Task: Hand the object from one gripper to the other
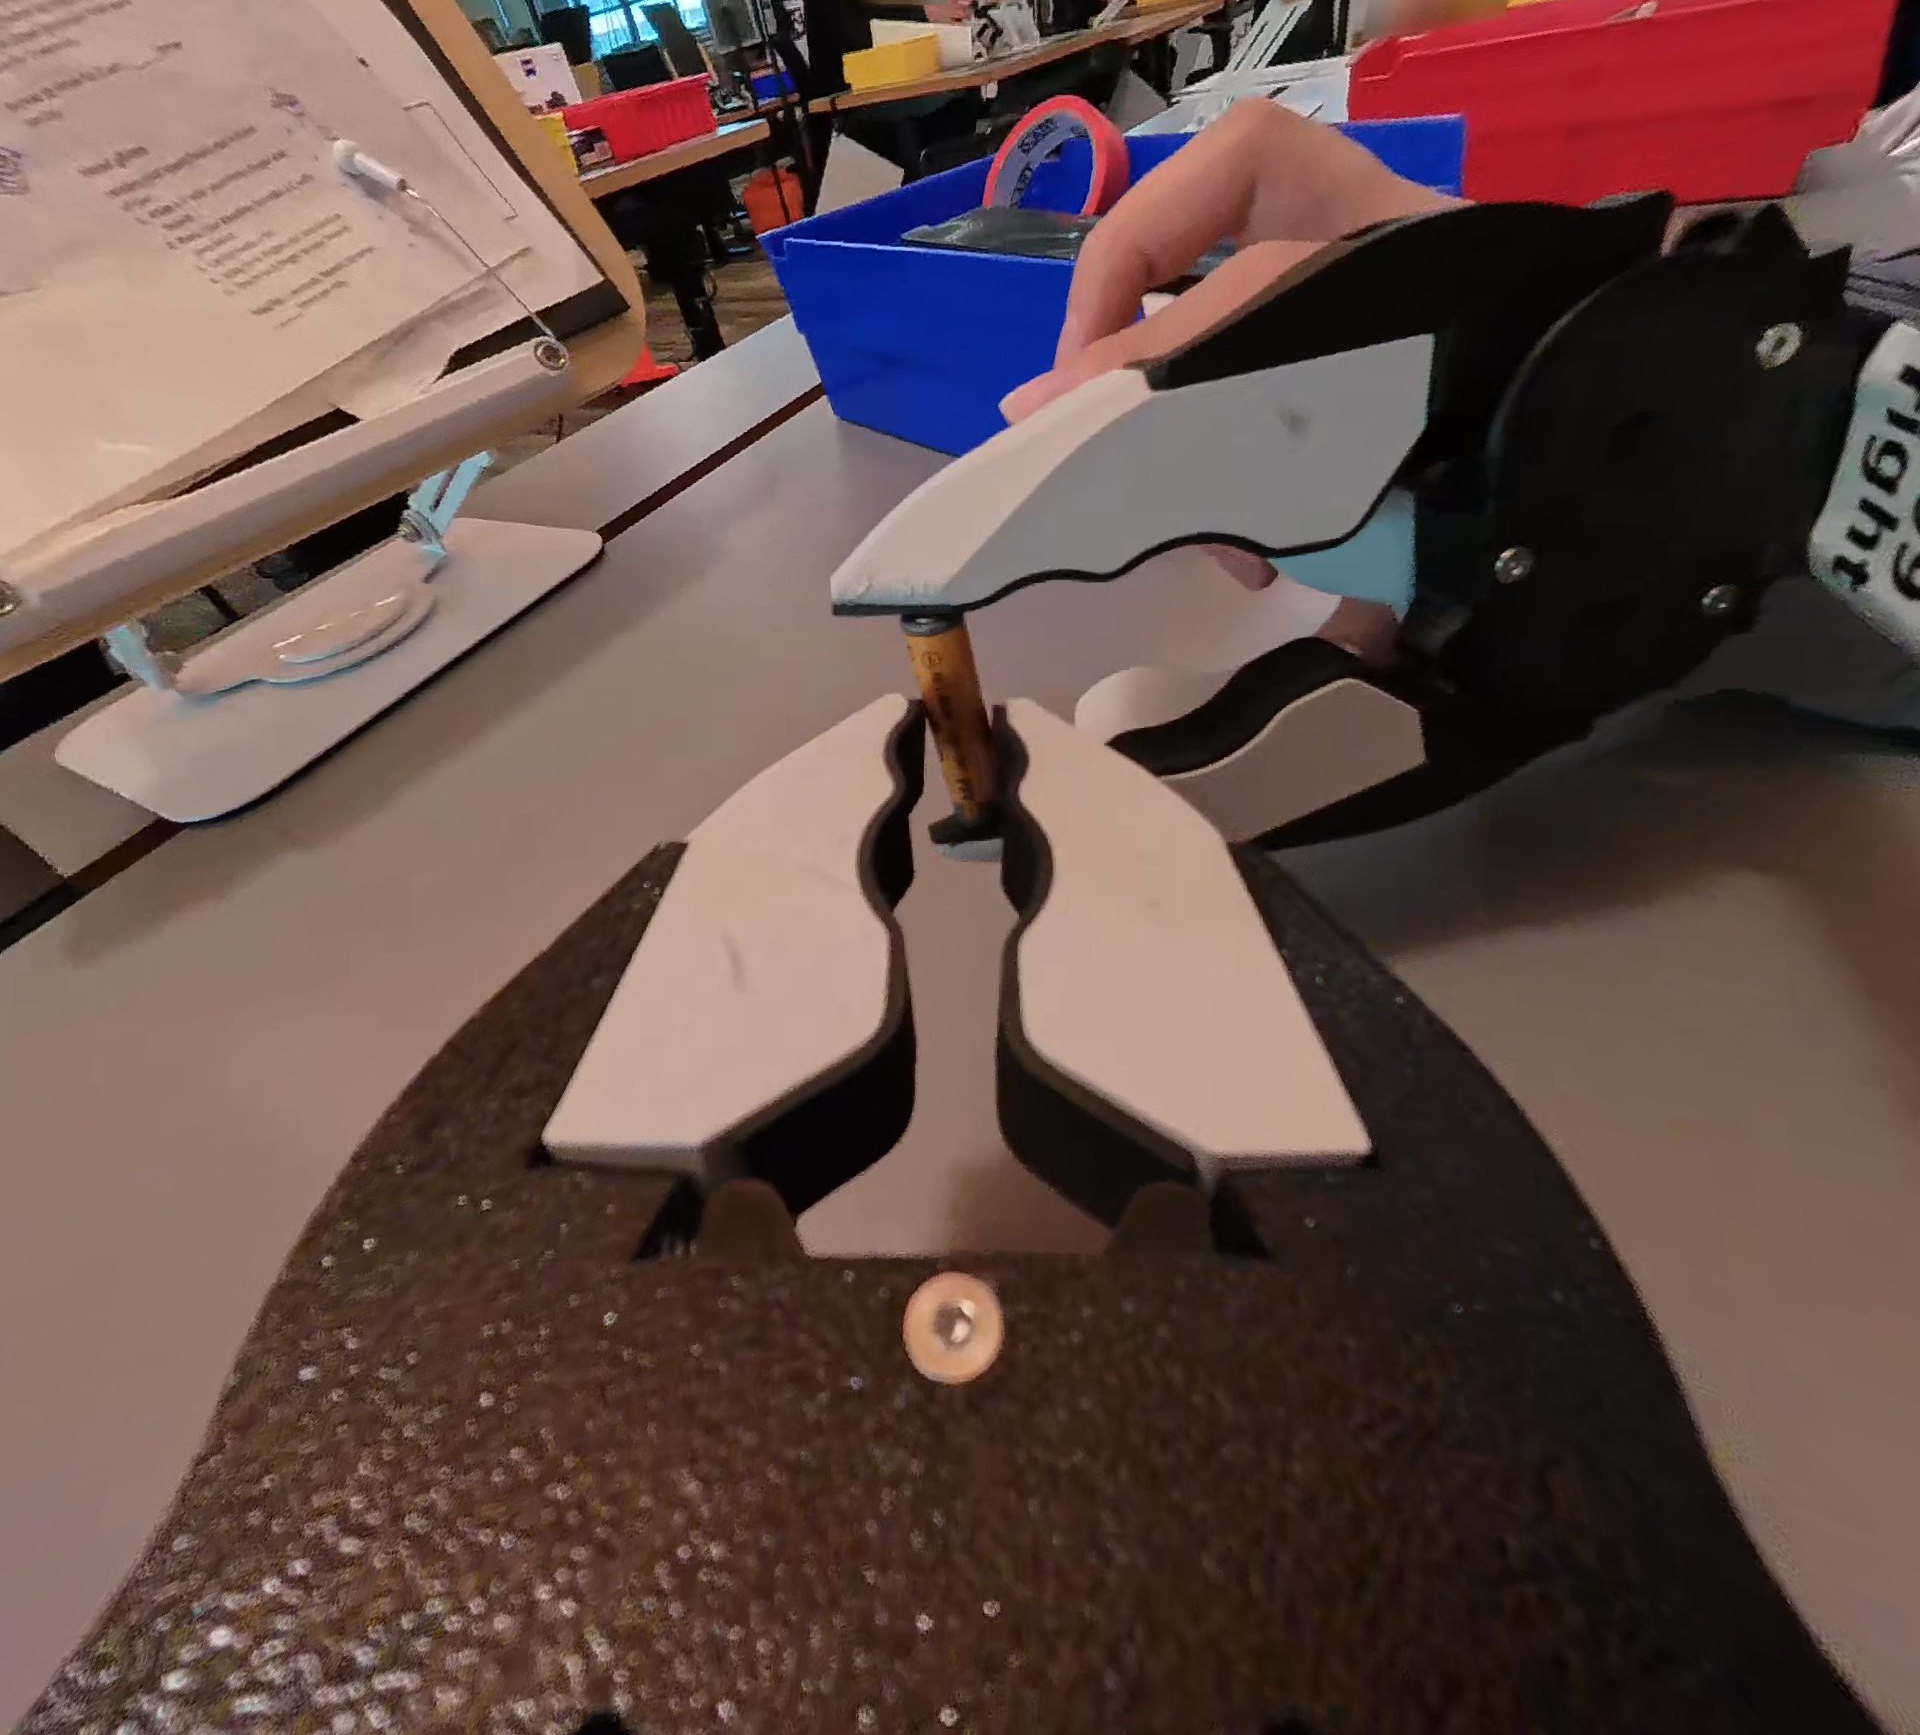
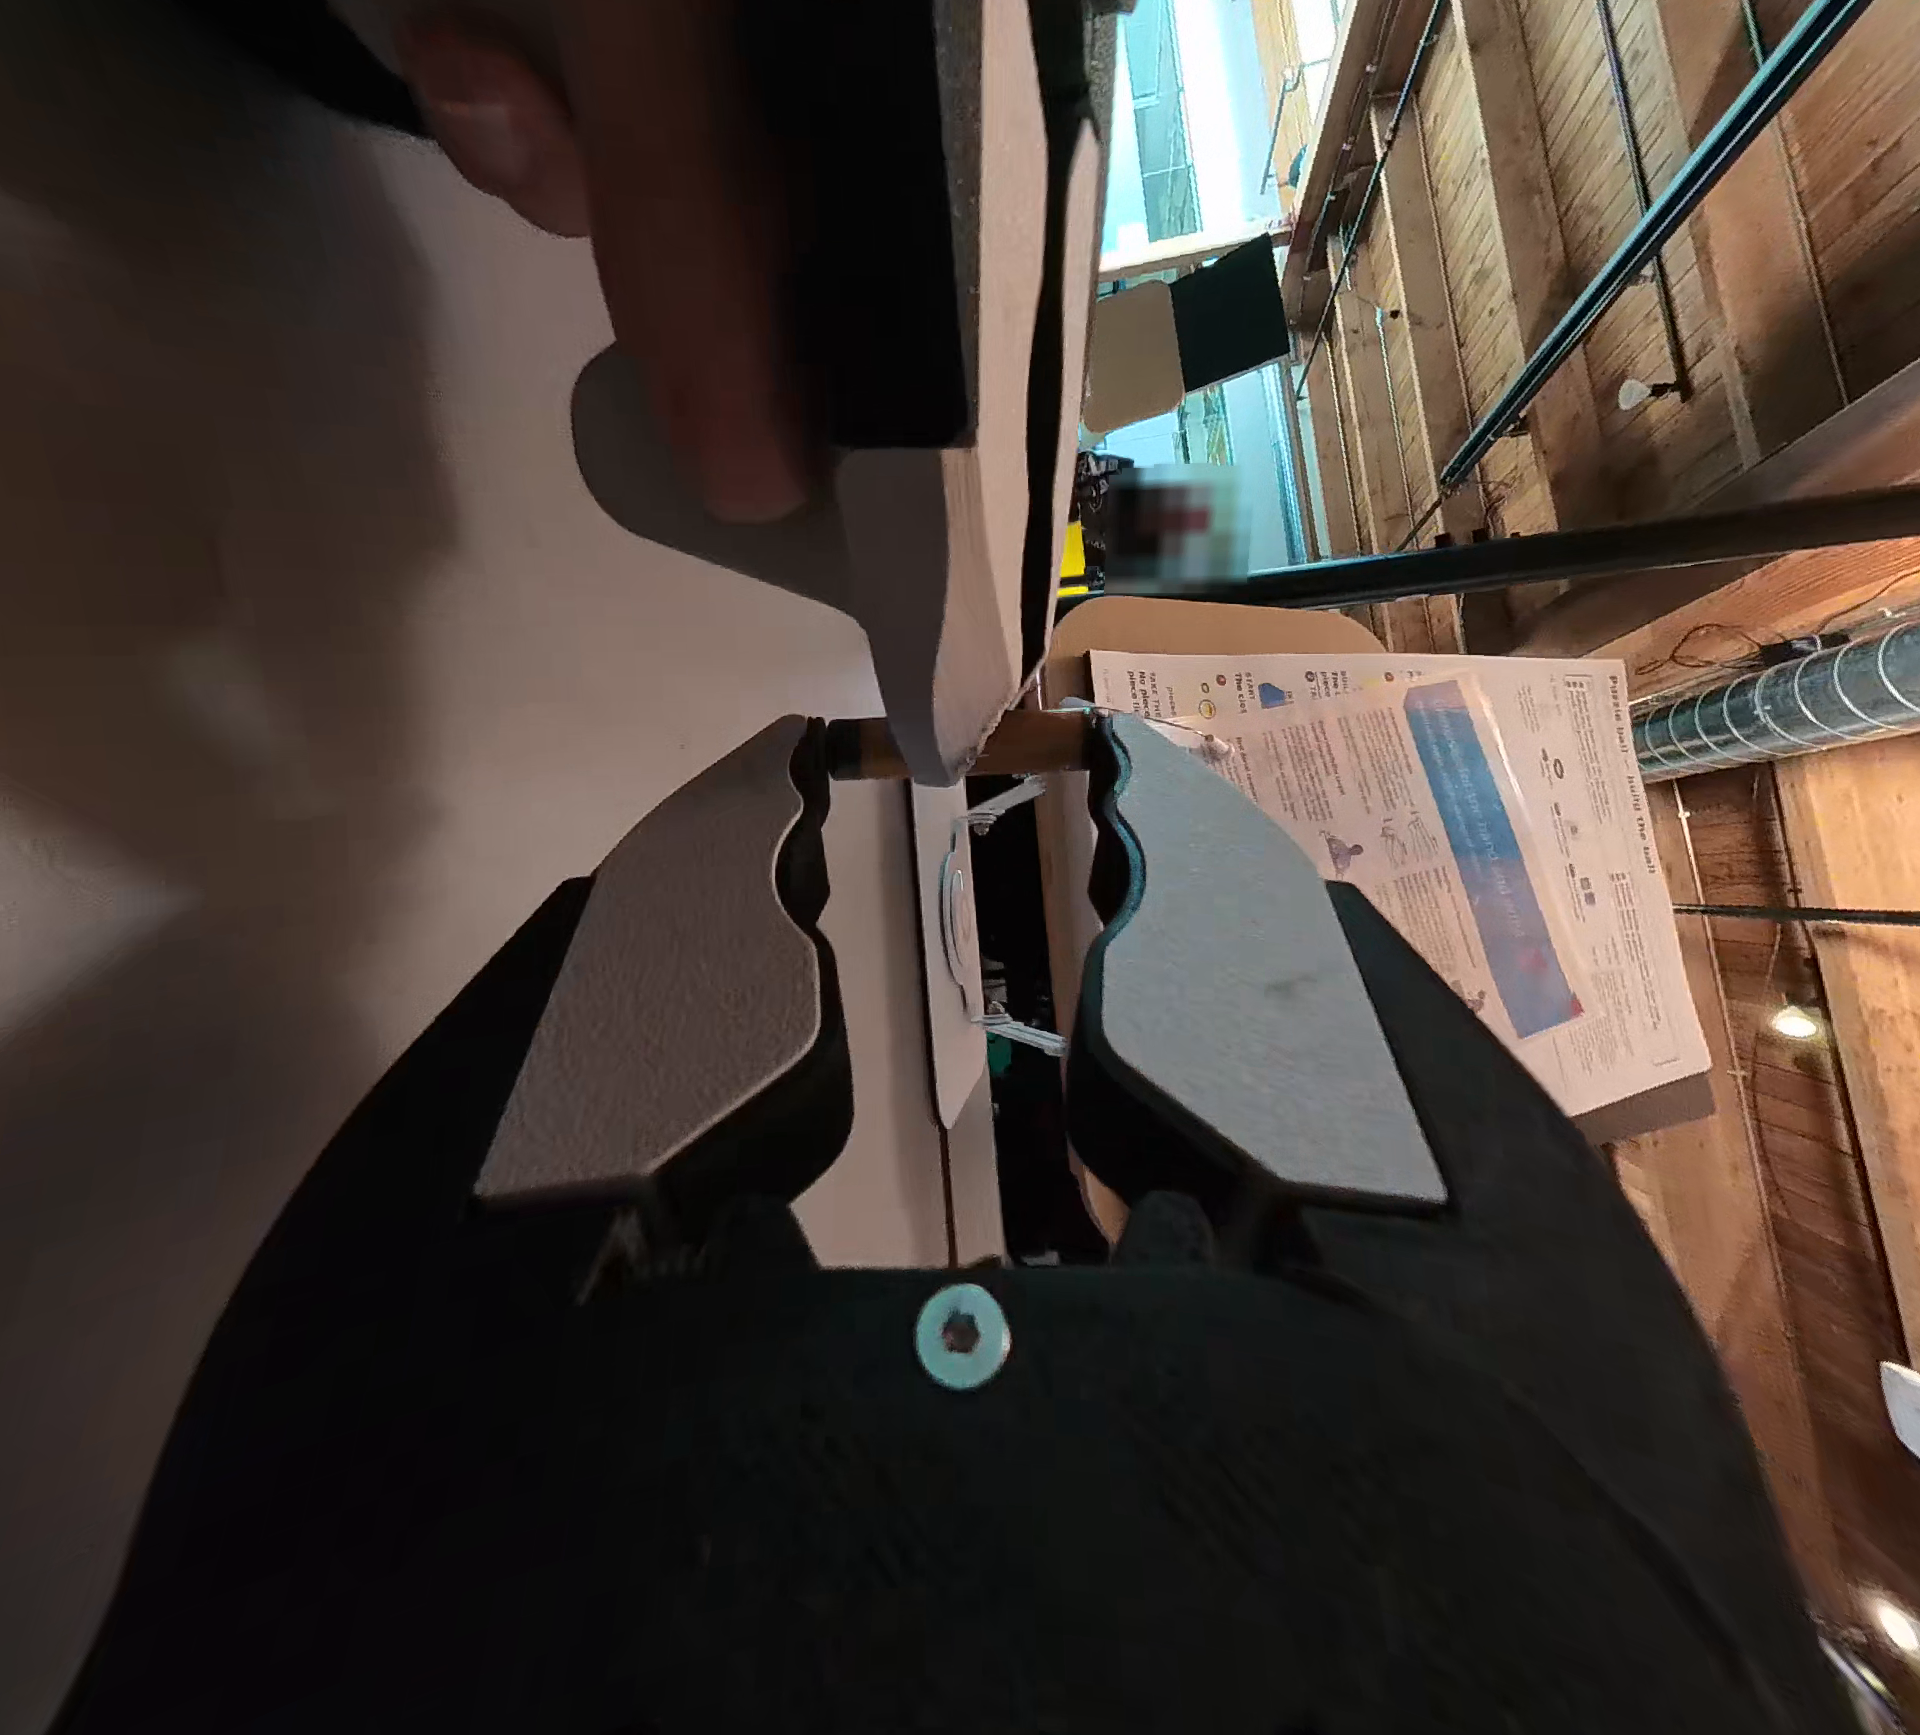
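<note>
a: small brown cylinder [image 1: 954, 729] standing near upright, pinched at its middle between the tips of the left claw [image 1: 961, 729], just clear of the desk [image 1: 520, 906].
b: and from the right claw's camera that same cylinder [image 2: 1049, 743] runs straight across between its two tips. right claw [image 2: 956, 745] has one finger on each end cap, so it's clamped on it lengthwise.
a: yes, in the left view the right claw [image 1: 940, 698] comes in from the right side, its upper finger sitting on the cylinder's top, the lower finger down below by the desk surface.
b: both claws gripping at once, then. left claw [image 2: 935, 750] crosses down in front of my view, a hand [image 2: 717, 283] behind it.
a: a hand [image 1: 1195, 241] rides on top of the right claw too. beyond the tips, a blue bin [image 1: 914, 303] with a red tape roll [image 1: 1060, 147] poking up, red bin [image 1: 1621, 85] further right.
b: off to the left claw's left, a document stand [image 1: 312, 480] with printed sheets.
</note>
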A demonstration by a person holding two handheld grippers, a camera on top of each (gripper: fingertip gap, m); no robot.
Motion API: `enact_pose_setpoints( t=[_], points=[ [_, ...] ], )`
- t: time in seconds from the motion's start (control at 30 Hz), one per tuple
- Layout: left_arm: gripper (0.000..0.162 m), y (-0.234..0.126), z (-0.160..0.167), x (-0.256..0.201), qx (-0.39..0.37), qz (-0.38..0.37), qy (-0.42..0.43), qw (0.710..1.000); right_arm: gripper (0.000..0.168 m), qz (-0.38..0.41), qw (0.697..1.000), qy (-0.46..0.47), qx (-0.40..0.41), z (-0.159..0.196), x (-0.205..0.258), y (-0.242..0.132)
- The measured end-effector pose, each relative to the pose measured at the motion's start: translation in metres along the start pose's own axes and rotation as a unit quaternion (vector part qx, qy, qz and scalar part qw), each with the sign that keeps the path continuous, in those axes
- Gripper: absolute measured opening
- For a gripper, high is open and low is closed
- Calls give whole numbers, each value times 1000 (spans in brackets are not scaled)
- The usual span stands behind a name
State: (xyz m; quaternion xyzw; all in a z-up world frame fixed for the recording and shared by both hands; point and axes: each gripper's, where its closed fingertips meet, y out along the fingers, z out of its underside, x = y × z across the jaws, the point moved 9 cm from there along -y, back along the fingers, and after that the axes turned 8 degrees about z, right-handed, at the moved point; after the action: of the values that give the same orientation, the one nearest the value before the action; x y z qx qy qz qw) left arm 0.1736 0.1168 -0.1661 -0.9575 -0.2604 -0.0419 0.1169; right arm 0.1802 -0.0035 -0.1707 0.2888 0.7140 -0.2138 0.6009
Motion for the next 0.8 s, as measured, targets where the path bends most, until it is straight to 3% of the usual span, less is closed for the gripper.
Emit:
enact_pose_setpoints(
  t=[0.1,0.17,0.27,0.37,0.5,0.57,0.63,0.77,0.8],
  points=[
    [11,-2,-1,3,-13,28,-32,999,47,-13,996,87,-26,2,-4,-3],
    [10,-7,-2,7,-34,49,-54,997,50,-50,971,219,-84,6,-13,-9],
    [10,-15,-4,12,-70,99,-77,990,58,-140,882,428,-142,20,-28,-15],
    [10,-18,-8,12,-90,172,-108,975,52,-198,773,569,-198,30,-37,-18],
    [10,-15,-10,-1,-83,256,-94,959,33,-244,704,622,-241,27,-39,-20],
    [10,-12,-10,-8,-68,271,-71,958,21,-262,686,628,-257,24,-38,-21],
    [10,-10,-9,-11,-63,270,-59,959,0,-278,694,613,-256,21,-35,-21],
    [10,-8,-7,-10,-51,256,-56,964,0,-272,714,599,-240,20,-31,-19],
    [10,-9,-7,-9,-53,251,-57,965,10,-259,719,600,-237,21,-31,-19]
  ],
)
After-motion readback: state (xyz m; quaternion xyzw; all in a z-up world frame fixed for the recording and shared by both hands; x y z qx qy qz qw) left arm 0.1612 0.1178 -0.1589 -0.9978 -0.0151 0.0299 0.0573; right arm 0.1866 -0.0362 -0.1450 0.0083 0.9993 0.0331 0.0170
